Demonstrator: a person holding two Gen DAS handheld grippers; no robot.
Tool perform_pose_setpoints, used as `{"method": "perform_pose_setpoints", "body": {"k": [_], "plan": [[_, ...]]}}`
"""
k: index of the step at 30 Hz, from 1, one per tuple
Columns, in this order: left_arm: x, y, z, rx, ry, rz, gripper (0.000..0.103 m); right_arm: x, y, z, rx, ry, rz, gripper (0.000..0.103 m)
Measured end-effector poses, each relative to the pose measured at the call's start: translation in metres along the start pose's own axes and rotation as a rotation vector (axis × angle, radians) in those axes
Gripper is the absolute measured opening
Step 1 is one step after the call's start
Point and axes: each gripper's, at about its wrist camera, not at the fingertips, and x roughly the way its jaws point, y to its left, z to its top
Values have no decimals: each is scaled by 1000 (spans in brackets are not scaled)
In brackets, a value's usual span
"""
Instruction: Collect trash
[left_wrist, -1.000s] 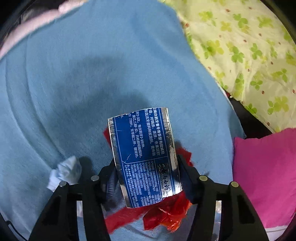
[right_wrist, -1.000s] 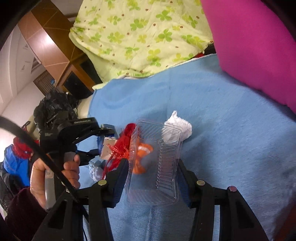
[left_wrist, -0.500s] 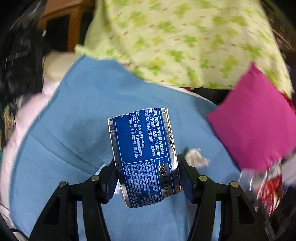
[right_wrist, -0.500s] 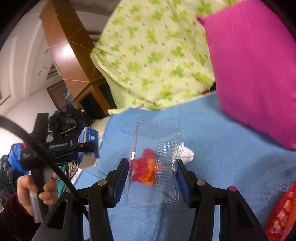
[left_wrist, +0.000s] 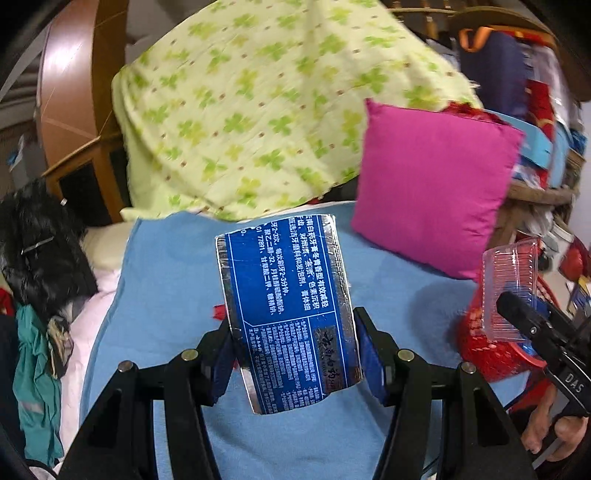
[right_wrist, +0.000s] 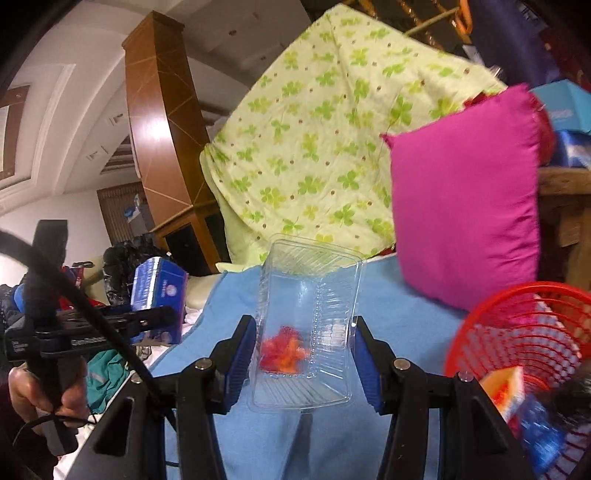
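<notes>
Box (left_wrist: 291, 314): printed card, glossy blue with shiny silver foil edges.
Tray (right_wrist: 306, 325): clear thin plastic, ribbed, glossy; red-orange scraps inside.
Basket (right_wrist: 524, 332): red plastic mesh, slightly shiny.
Blanket (left_wrist: 173, 295): blue cloth, matt, soft nap.
Cushion (left_wrist: 432, 184): magenta cloth, smooth, matt.
Quilt (left_wrist: 258, 107): pale green cloth with clover print, crinkled, matt.
Panel (right_wrist: 155, 122): brown wood, polished, reflective.
Left gripper (left_wrist: 293, 354), right gripper (right_wrist: 303, 360): black matt plastic with metal pins; pads (left_wrist: 369, 354) blue, smooth.
</notes>
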Motion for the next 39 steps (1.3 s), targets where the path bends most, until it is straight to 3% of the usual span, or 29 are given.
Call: {"method": "perform_pose_setpoints", "body": {"k": [9, 27, 35, 39], "plan": [[-25, -51, -8, 77, -59, -30, 61, -60, -29, 13, 8, -46, -128, 56], [-35, -109, 3, 151, -72, -91, 61, -133, -81, 20, 71, -118, -252, 57], [-36, -139, 12, 189, -81, -155, 61, -154, -109, 18, 111, -143, -323, 57], [-38, -153, 17, 200, -90, -224, 61, -164, -121, 18, 118, -159, -358, 57]]}}
